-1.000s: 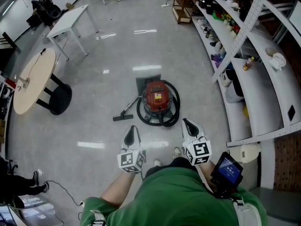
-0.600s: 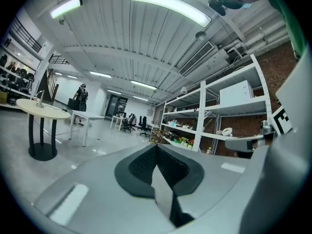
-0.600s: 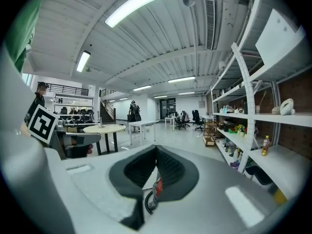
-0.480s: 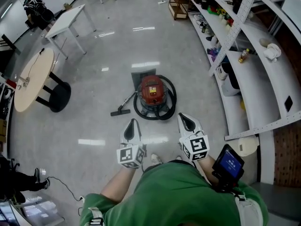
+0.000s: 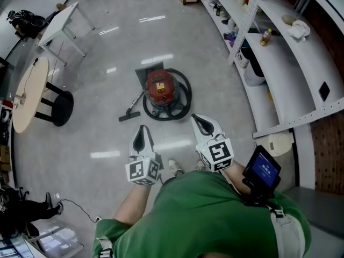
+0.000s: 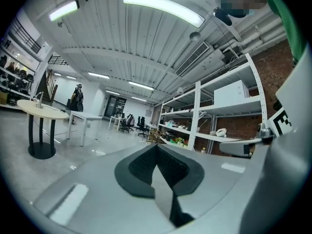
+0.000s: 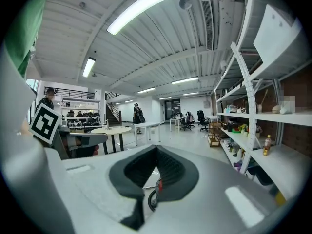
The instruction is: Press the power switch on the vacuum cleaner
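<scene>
Left gripper (image 5: 141, 135) and right gripper (image 5: 202, 123) hover with jaws closed tip to tip on nothing, both well short of the red vacuum cleaner (image 5: 159, 86), which stands on the open floor (image 5: 97, 90) ringed by its black hose (image 5: 187, 97). Its power switch is too small to make out. The right gripper view catches only a red sliver of the machine.

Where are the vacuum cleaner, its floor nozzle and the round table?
vacuum cleaner (image 5: 159, 86), head view, on its red lid.
floor nozzle (image 5: 129, 115), head view, on its black head.
round table (image 5: 28, 95), head view, on its bare top.
</scene>
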Available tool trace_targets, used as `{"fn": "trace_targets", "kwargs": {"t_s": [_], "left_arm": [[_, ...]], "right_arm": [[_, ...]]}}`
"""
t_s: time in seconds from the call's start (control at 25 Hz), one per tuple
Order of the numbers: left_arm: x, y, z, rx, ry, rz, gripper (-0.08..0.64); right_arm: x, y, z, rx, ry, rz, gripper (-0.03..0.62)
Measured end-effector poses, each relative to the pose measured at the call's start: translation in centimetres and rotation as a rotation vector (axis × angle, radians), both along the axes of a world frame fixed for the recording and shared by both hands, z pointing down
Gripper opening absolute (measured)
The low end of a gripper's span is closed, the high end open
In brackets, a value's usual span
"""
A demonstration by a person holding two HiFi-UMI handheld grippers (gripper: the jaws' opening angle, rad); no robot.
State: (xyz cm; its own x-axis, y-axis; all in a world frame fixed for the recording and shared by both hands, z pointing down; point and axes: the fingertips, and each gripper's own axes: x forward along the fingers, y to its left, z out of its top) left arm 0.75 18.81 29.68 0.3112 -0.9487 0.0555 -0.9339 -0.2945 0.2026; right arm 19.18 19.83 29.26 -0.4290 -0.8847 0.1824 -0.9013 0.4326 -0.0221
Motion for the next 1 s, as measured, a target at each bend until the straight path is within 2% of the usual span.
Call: {"fn": "trace_targets", "kwargs": {"t_s": [0.48, 1.0], "left_arm": [[2.6, 0.7, 0.5, -0.014, -0.017, 0.04, 0.007], [3.0, 0.2, 0.2, -0.008, -0.019, 0.059, 0.006]], "right_arm": [[2.0, 1.2, 0.8, -0.025, -0.009, 0.017, 0.003], [2.4, 0.7, 0.5, -0.012, -0.006, 0.036, 0.003]]}}
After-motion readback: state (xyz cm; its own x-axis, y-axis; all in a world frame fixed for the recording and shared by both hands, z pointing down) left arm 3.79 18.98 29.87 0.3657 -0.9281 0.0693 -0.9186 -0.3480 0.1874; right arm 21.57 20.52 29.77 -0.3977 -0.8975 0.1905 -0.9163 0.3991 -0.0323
